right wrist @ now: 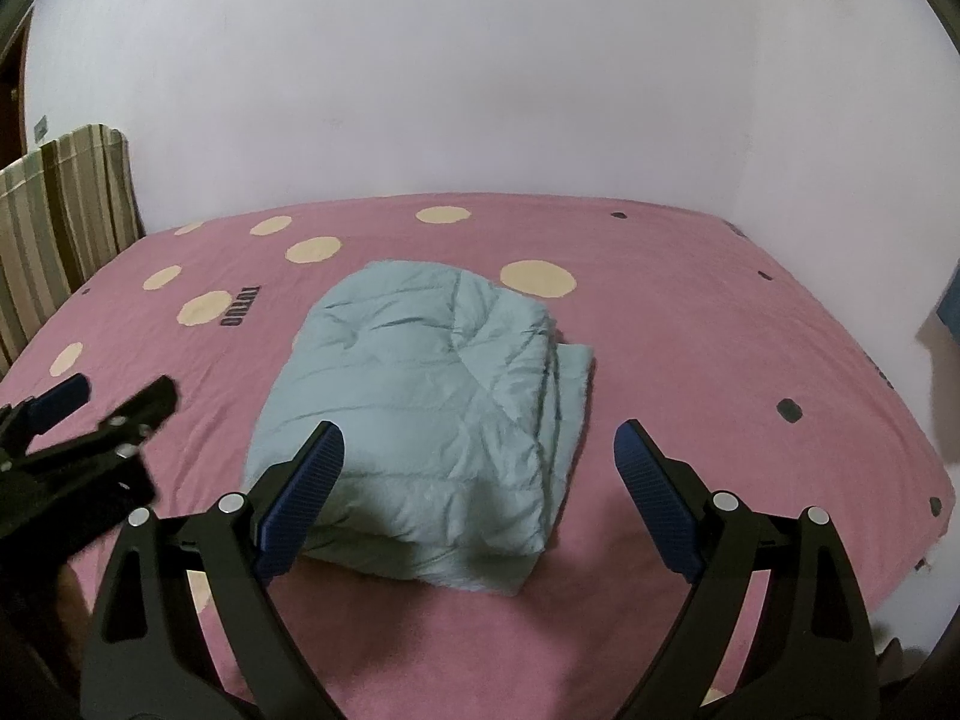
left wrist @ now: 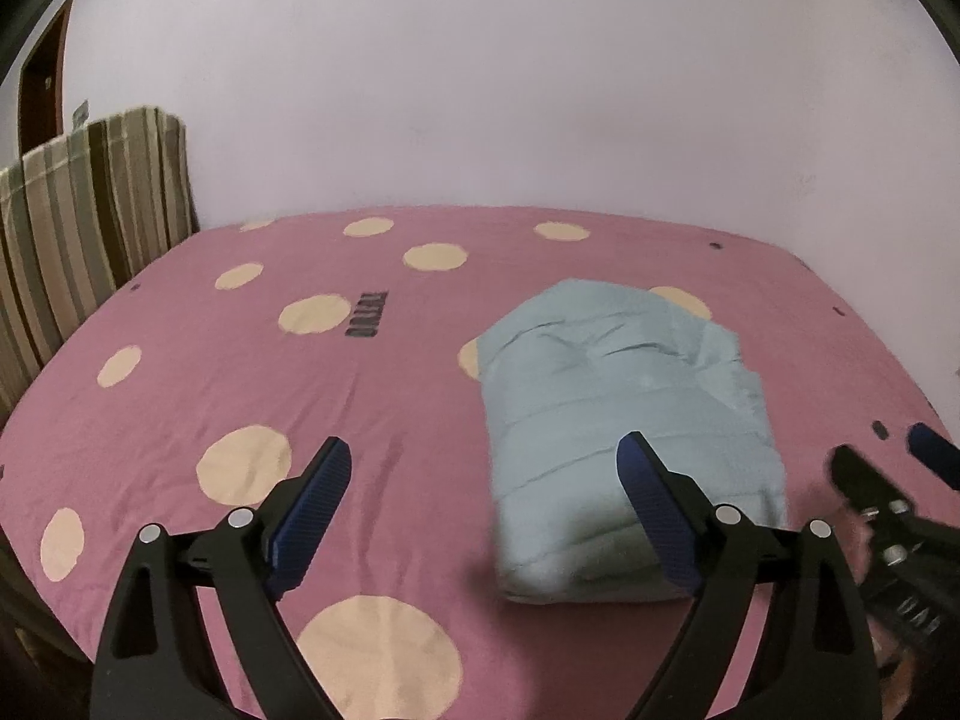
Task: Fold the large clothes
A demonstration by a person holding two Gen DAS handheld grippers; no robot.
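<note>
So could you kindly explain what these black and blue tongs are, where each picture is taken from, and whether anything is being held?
They are hand-held grippers, one in each of a person's hands, each with a wide-angle camera looking along its two fingers. One picture comes from the left gripper, the other from the right gripper; each also shows the other at its edge. Both have their blue-padded jaws wide open and hold nothing. On the pink bedsheet with cream dots lies a pale blue quilted garment, seemingly a puffer jacket, already folded into a thick bundle. A striped cloth hangs at the left.
</note>
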